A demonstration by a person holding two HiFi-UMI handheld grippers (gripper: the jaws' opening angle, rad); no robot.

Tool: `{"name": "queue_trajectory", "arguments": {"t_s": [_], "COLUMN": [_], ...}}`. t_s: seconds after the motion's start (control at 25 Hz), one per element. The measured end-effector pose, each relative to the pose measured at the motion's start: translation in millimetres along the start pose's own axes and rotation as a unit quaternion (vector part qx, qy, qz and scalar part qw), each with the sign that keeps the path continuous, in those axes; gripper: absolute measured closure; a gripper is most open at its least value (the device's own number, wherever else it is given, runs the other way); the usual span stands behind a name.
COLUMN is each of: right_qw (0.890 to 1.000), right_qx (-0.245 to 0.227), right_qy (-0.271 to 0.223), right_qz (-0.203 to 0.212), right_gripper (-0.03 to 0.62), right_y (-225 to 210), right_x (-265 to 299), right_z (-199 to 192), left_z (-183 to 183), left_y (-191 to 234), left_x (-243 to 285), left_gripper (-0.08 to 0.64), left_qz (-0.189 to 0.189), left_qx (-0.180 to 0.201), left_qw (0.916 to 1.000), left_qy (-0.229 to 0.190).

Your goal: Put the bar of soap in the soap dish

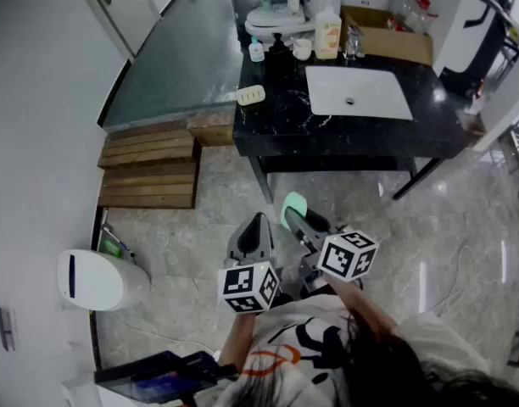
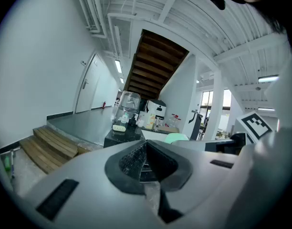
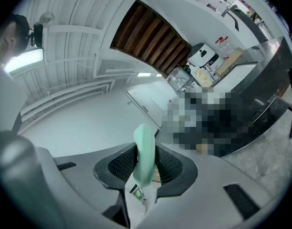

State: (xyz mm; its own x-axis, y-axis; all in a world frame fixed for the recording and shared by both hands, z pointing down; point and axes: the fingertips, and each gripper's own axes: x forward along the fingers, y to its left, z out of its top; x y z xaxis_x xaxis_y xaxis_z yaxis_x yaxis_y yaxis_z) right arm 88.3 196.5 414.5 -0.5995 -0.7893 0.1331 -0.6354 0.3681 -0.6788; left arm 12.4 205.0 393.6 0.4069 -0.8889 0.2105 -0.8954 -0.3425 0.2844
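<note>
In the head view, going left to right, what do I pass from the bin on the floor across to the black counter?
white bin → soap dish → sink

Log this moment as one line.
right gripper: shut on bar of soap | left gripper: shut, empty | soap dish: on counter, not reached

Glossy marble floor (image 1: 200, 227), black counter (image 1: 276, 125) with white sink (image 1: 370, 100), wooden steps (image 1: 149, 172)
</note>
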Motion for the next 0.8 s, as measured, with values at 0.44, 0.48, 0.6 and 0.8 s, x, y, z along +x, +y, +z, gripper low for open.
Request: {"name": "queue_trajectory", "arguments": {"t_s": [0.44,0.48,0.6,0.8], "right_qw": [1.000,1.000,0.999,0.999], "right_qx": [-0.005,-0.003,-0.004,-0.007], "right_qy": [-0.015,-0.018,-0.026,-0.030], "right_qz": [-0.014,-0.016,-0.020,-0.029], "right_gripper": [0.471,0.471,0.471,0.471], "right_y": [32,32,35,37], "right_x": [-5,-6,-8,-6], "right_z": [-26,-26,-24,-27], "left_z": [-3,-3,-2,-3], "left_y": [19,18,18,26], "left_x": [-29,-30,-33,-39], "left_gripper": [0.558,0.558,0.558,0.558], "left_qz": [-0.020,-0.023,-0.030,-0.035], "left_qx": [-0.007,-0.007,-0.006,-0.011], "left_qw": [0.9998,0.9997,0.9995,0.9993], "left_qy": [0.006,0.006,0.008,0.010]}}
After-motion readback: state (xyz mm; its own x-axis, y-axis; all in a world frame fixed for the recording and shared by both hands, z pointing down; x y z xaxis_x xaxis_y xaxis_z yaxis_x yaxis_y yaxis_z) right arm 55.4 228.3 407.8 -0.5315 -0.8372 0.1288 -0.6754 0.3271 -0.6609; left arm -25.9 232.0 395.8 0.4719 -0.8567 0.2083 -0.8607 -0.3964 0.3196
